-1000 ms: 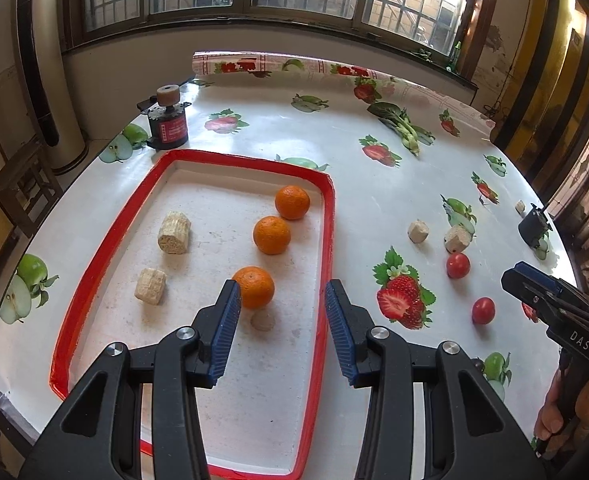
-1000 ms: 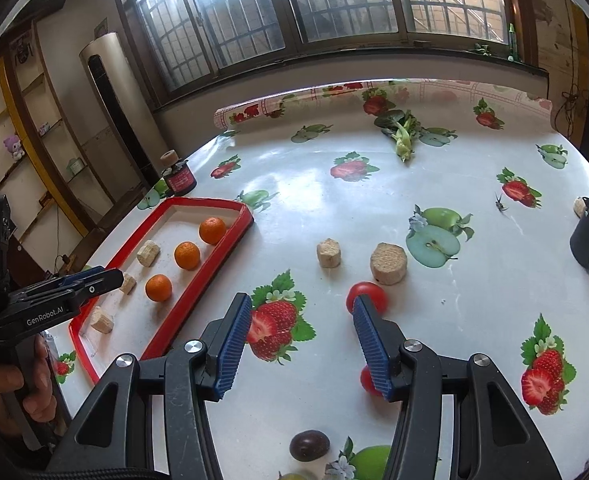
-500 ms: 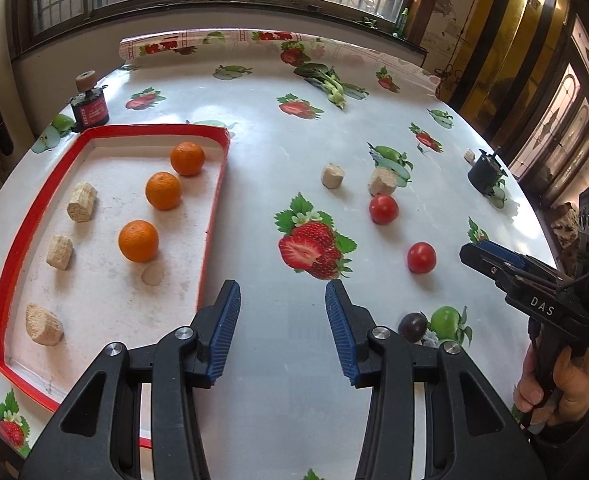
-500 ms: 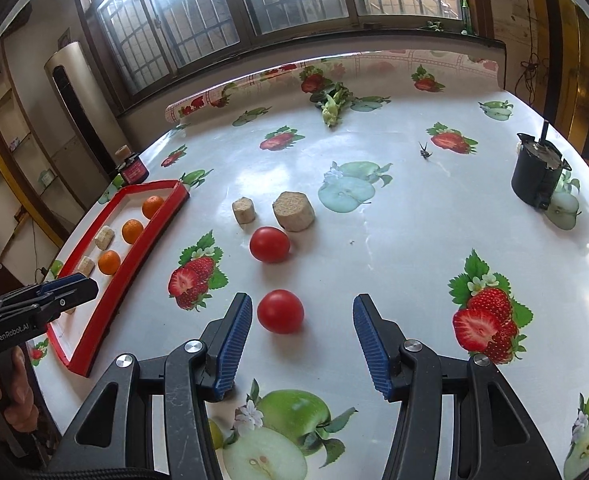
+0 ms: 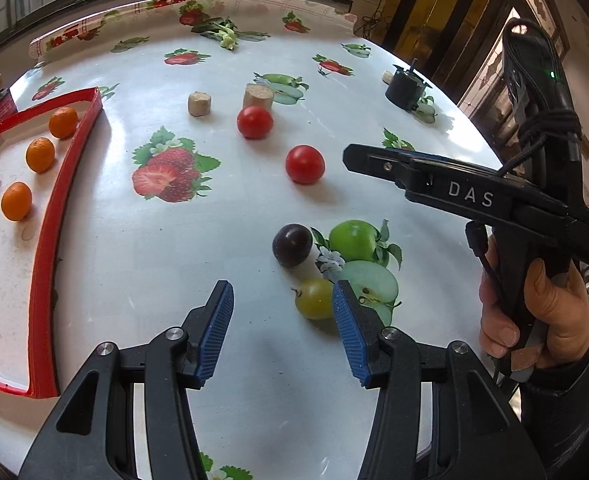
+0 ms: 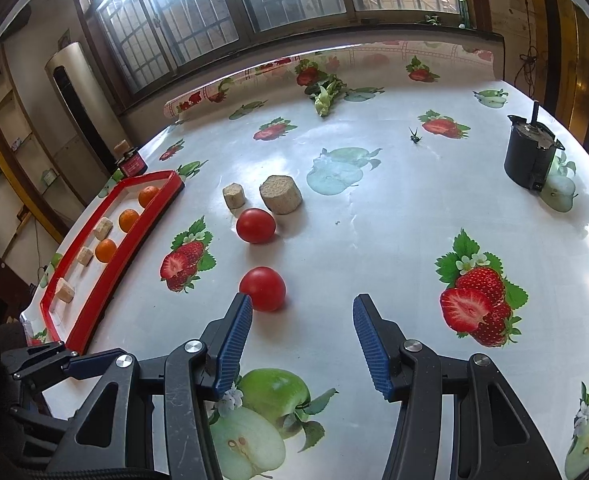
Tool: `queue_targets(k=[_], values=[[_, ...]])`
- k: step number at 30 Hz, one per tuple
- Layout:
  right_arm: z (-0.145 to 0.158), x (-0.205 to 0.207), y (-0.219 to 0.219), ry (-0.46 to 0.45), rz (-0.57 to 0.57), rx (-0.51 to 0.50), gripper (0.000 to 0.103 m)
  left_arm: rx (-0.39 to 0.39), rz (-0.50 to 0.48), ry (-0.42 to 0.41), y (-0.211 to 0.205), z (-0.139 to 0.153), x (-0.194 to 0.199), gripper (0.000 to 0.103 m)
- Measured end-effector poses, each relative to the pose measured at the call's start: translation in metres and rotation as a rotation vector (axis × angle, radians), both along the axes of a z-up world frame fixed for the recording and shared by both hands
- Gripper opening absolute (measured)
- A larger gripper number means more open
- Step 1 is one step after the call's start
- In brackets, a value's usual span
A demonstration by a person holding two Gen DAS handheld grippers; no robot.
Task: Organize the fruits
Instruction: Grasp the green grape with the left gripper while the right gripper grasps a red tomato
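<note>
Fruits scattered: my left gripper [image 5: 282, 320], jaws just widening and empty, nears what looks like a green plum [image 5: 313, 298]; right gripper [image 6: 302, 336] spread beside tomato [image 6: 263, 288].

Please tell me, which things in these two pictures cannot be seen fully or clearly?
- Red tray, left wrist view: its left part is cut off by the picture edge.
- Green fruit, left wrist view: partly behind a finger of the left hand-held gripper.
- Small dark thing on the far table, right wrist view: too small to identify.
</note>
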State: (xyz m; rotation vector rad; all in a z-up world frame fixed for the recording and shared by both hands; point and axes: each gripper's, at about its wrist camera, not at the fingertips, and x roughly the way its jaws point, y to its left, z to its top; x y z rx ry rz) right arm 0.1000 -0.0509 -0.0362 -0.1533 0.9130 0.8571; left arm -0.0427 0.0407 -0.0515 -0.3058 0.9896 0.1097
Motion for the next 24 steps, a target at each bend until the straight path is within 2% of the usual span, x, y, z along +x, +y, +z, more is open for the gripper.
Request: queue_targets(k=[4, 7, 8, 9, 11, 15, 24], values=[[-0.006, -0.001, 0.012, 0.015, 0.037, -0.003, 0.054, 0.008, -0.036, 0.03, -0.012, -0.012, 0.011, 0.05], [-0.013, 0.0, 0.023, 0.026, 0.061, -0.014, 0.054, 0.026, -0.064, 0.021, -0.016, -0.017, 0.016, 0.035], [-0.015, 0.001, 0.027, 0.029, 0.067, -0.019, 0.054, 0.002, -0.074, 0.016, -0.015, -0.017, 0.018, 0.026], [-0.017, 0.001, 0.031, 0.03, 0.073, -0.025, 0.054, -0.016, -0.076, 0.017, -0.013, -0.017, 0.019, 0.025], [-0.022, 0.003, 0.039, 0.03, 0.081, -0.04, 0.053, 0.025, -0.061, 0.013, -0.009, -0.015, 0.018, 0.024], [-0.032, 0.004, 0.051, 0.02, 0.099, -0.067, 0.034, 0.012, -0.004, -0.013, 0.014, -0.007, 0.009, 0.024], [-0.008, -0.011, 0.047, -0.02, 0.094, -0.016, 0.033, 0.013, 0.169, -0.087, 0.073, 0.018, -0.016, 0.024]])
